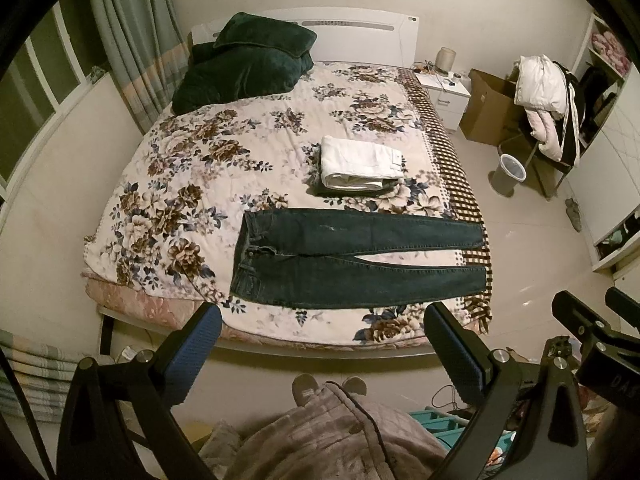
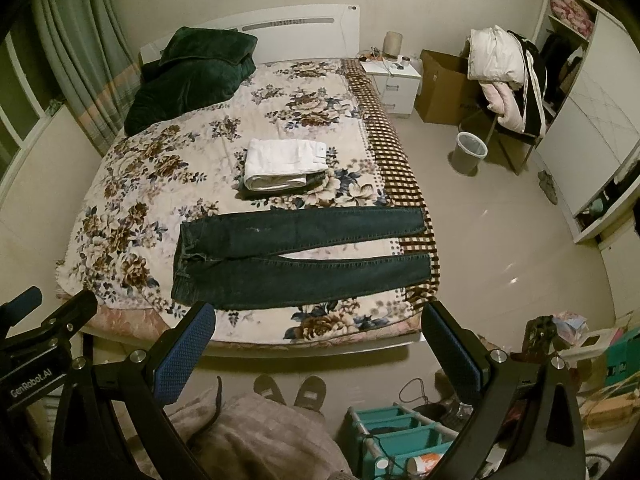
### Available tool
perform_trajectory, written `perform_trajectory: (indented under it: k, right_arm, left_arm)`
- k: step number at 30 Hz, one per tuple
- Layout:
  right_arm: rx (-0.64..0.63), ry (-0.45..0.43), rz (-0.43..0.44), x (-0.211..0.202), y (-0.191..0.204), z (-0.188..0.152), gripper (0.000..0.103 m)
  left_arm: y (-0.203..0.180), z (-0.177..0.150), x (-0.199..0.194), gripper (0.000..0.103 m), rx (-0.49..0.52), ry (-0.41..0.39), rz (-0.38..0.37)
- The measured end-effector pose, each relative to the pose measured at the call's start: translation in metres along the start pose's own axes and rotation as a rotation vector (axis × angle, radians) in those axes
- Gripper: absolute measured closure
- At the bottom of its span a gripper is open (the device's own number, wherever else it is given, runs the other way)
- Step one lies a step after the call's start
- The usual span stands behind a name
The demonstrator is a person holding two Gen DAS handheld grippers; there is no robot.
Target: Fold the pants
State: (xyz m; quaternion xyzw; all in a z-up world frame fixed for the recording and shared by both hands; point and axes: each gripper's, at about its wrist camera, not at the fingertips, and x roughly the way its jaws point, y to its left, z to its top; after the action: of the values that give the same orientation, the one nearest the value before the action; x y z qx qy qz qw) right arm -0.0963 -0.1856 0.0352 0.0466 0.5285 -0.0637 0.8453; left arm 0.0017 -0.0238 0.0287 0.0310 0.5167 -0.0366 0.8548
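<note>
Dark blue jeans (image 1: 352,258) lie flat near the foot of the bed (image 1: 224,168), waist to the left, both legs stretched to the right edge. They also show in the right wrist view (image 2: 296,258). My left gripper (image 1: 322,316) is open and empty, held high above the floor in front of the bed, short of the jeans. My right gripper (image 2: 318,314) is open and empty, likewise held back from the bed. Each gripper shows at the edge of the other's view.
A folded stack with white pants on top (image 1: 360,164) lies mid-bed behind the jeans. Dark green pillows (image 1: 244,64) sit at the head. A nightstand (image 1: 444,92), cardboard box (image 1: 488,108), bin (image 1: 508,172) and laden chair (image 1: 548,108) stand right. A teal rack (image 2: 400,436) stands below.
</note>
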Motion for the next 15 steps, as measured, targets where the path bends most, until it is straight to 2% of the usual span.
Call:
perform_trajectory:
  k: [5, 9, 12, 15]
  right_arm:
    - [0.011, -0.001, 0.008, 0.006, 0.002, -0.011, 0.000]
    - [0.020, -0.001, -0.005, 0.016, 0.005, -0.012, 0.000]
    - [0.050, -0.031, -0.024, 0.035, 0.007, -0.003, 0.000]
    - [0.080, -0.068, -0.045, 0.063, 0.005, 0.012, 0.000]
  left_arm:
    - [0.002, -0.002, 0.001, 0.000, 0.001, -0.001, -0.004]
    - [-0.003, -0.002, 0.009, 0.000, 0.012, -0.053, 0.007]
    - [-0.004, 0.006, 0.032, 0.000, 0.011, -0.115, 0.032]
    - [-0.002, 0.018, 0.063, 0.000, 0.008, -0.130, 0.047]
